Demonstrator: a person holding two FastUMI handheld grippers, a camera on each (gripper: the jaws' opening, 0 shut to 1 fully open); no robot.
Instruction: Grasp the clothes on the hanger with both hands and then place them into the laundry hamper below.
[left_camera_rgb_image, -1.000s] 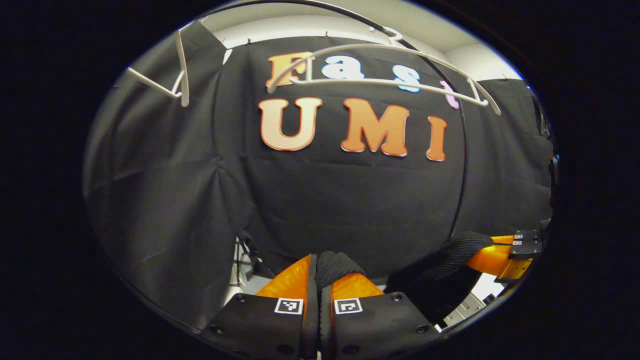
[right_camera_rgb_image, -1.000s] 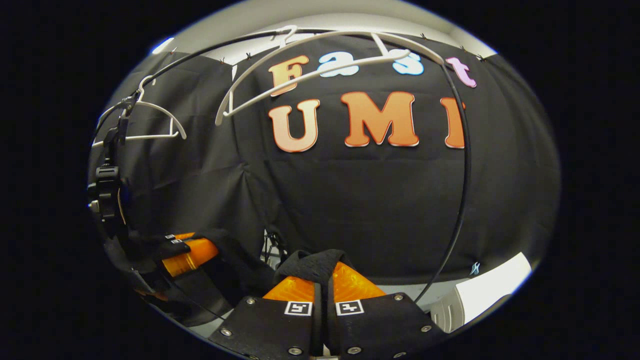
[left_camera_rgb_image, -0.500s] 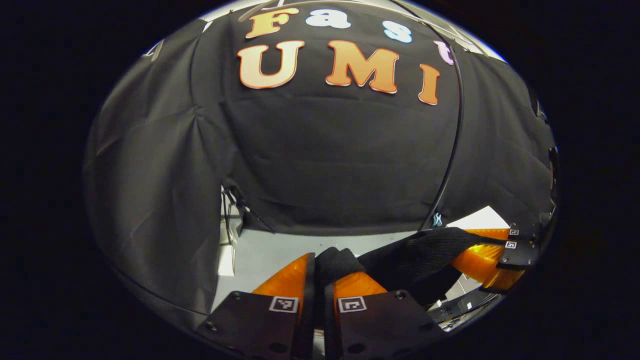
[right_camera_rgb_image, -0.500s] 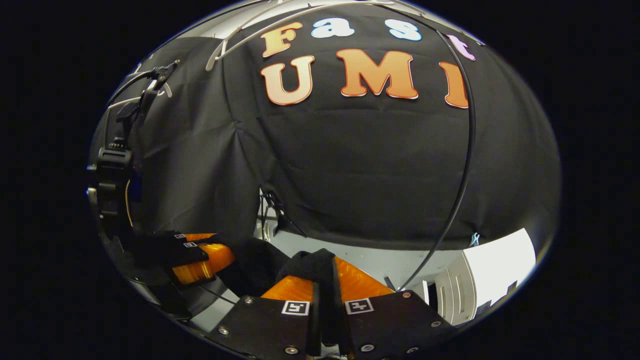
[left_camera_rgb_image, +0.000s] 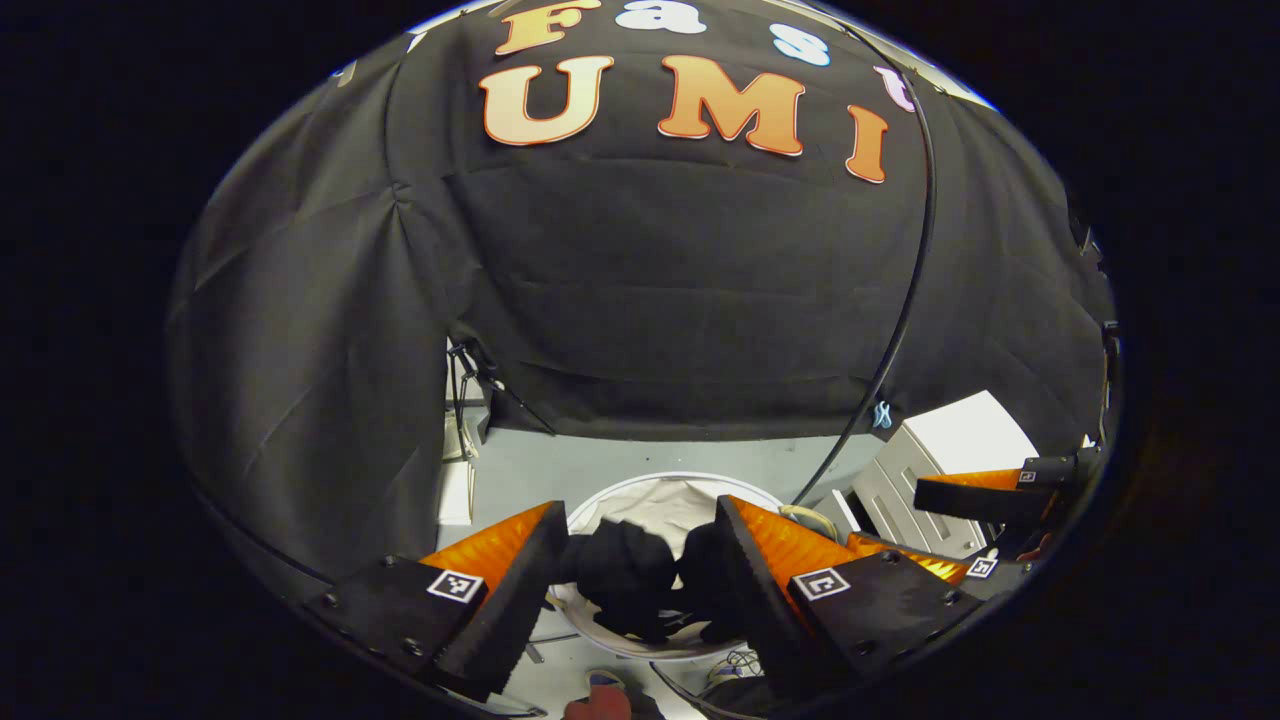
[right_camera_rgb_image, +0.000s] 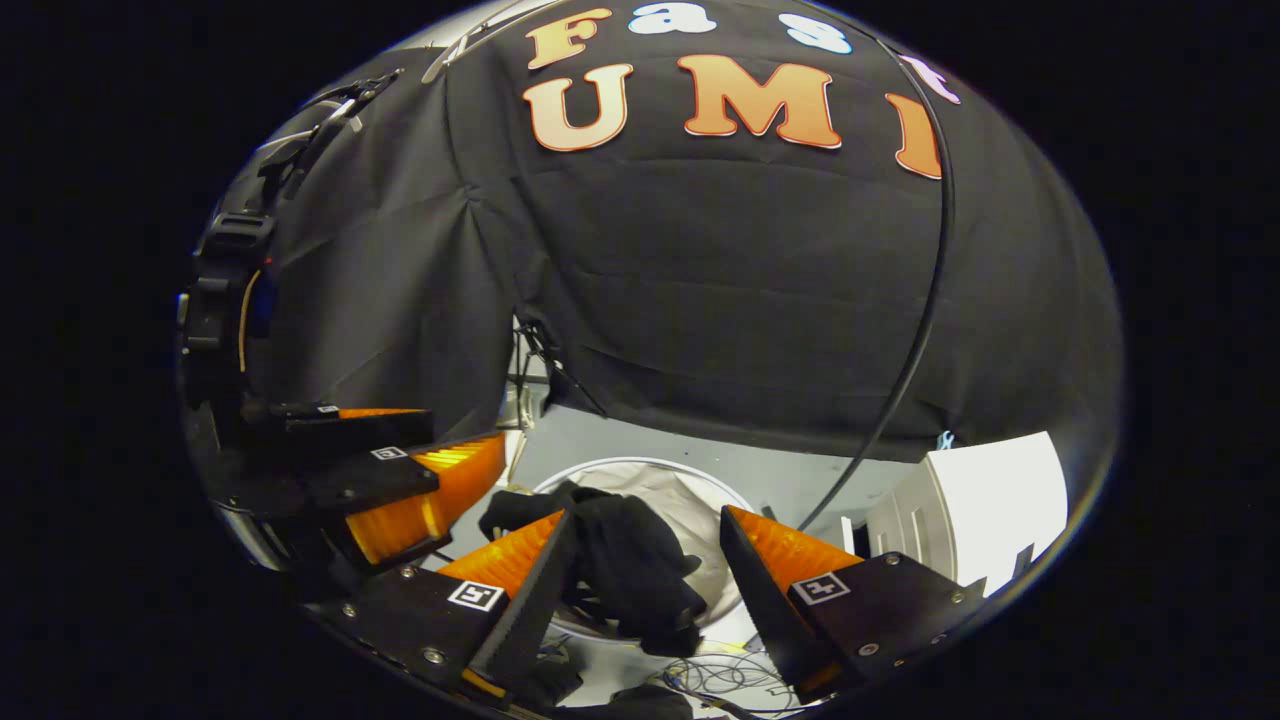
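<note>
The black clothes (left_camera_rgb_image: 625, 575) lie bunched inside the round laundry hamper (left_camera_rgb_image: 690, 482), which has a white lining and stands on the grey floor below. My left gripper (left_camera_rgb_image: 640, 508) hangs open just above the heap, with the fabric loose between its fingers and not pinched. My right gripper (right_camera_rgb_image: 648, 518) is open too, straddling the black clothes (right_camera_rgb_image: 635, 570) over the hamper (right_camera_rgb_image: 700, 490). Each gripper shows beside the other: the right gripper (left_camera_rgb_image: 935, 520) at the far right, the left gripper (right_camera_rgb_image: 465, 432) at the left, both with jaws spread.
A white boxy unit (right_camera_rgb_image: 985, 495) stands on the floor right of the hamper. A thin black pole (right_camera_rgb_image: 930, 300) curves down in front of the black cloth wall. Loose cables (right_camera_rgb_image: 700, 680) lie on the floor near the hamper.
Both grippers dropped from hanger height to just over the hamper. They were shut on the black garment; now both have opened and the garment lies in the hamper.
</note>
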